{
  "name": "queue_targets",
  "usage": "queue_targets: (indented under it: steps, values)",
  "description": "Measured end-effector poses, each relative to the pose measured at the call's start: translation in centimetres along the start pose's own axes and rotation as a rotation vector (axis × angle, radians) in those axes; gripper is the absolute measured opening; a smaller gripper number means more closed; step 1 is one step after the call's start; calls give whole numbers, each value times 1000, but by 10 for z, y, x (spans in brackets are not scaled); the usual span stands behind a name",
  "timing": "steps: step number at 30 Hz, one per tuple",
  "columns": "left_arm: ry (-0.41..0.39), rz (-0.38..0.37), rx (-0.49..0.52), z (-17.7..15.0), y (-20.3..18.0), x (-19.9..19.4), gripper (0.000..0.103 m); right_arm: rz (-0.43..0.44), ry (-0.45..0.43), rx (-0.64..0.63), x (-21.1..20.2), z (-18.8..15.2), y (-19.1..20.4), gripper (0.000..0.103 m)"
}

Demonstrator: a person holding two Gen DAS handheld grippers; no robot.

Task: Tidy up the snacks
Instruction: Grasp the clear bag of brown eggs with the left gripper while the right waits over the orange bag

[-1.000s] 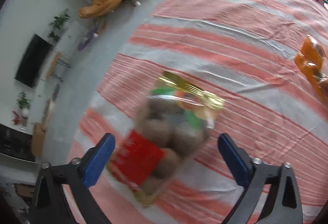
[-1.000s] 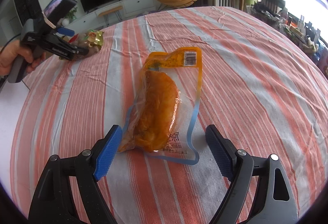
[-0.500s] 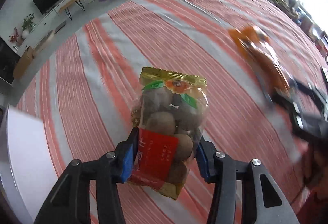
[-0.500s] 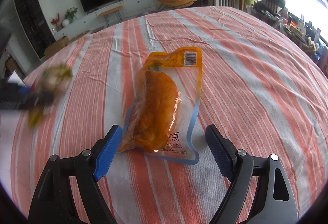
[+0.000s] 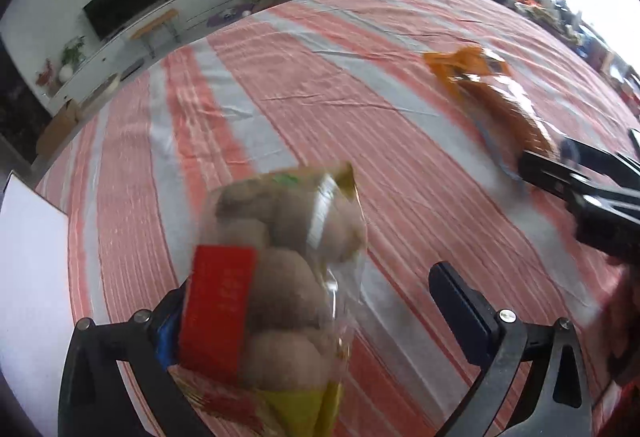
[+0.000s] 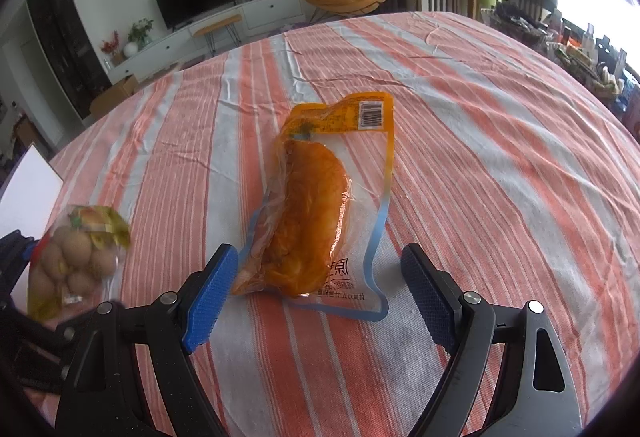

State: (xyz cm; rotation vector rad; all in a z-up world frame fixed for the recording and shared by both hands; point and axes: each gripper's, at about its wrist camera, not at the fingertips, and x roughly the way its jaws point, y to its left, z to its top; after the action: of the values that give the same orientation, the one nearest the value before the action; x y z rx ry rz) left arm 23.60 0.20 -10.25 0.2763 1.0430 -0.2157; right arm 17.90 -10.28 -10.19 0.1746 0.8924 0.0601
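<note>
A clear bag of round brown snacks (image 5: 280,277) with a red label sits between the fingers of my left gripper (image 5: 316,313). The jaws are opening: the bag leans on the left finger, and the right pad (image 5: 456,297) stands apart from it. In the right wrist view the same bag (image 6: 76,261) shows at the far left. An orange vacuum-packed snack (image 6: 312,213) lies flat on the striped cloth. My right gripper (image 6: 318,293) is open, with its pads on either side of the packet's near end and not touching it. The left wrist view shows this packet (image 5: 492,93) at the right.
The table carries an orange-and-grey striped cloth (image 6: 480,141). A white sheet (image 5: 28,257) lies at its left edge. Beyond the table are a TV unit, plants, an orange chair and wooden chairs. Clutter lines the far right side.
Half a second ago the left jaws were pressed on the bag; now they have spread and the bag tips toward the left finger. The left gripper swung across and rolled. The right gripper stayed put.
</note>
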Motion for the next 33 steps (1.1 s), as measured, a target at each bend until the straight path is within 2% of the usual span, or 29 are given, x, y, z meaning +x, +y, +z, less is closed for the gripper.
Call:
queue_targets:
  steps: [5,9,13,17,19,21,23,24,26,28,30,32,33]
  values:
    - [-41,26,-49,4,4,6,103,-3,1,-3,0,0,-2,86]
    - [-20,20,-45,7,5,3,103,-3,1,-3,0,0,-1,86]
    - [-38,-89,-67,12,12,-22,103,-3,1,-3,0,0,-1,86]
    - [-71,-153,-104,21,29,-49,103,-1,0,-2,0,0,-1,86]
    - [-91,-216,-116,23,40,-56,103,-4,1,-3,0,0,-1,86]
    - [-72,-273,-95,24,45,-55,103,-6,2,-5,0,0,-1,86]
    - [-7,-324,-11,26,39,-43,103,-4,1,-4,0,0,-2,86]
    - [12,-325,24,26,34,-38,103,-3,1,-4,0,0,-2,86]
    - [37,-247,68,25,29,-22,103,-4,1,-4,0,0,-1,86]
    - [62,-200,34,25,31,-7,103,-4,1,-5,0,0,-1,86]
    - [78,-172,-47,24,37,6,102,-5,1,-5,0,0,-2,86]
    - [66,-177,-156,18,45,11,87,-3,1,-4,0,0,-2,86]
    - [36,-192,-177,16,45,7,74,0,0,-2,0,0,-2,86]
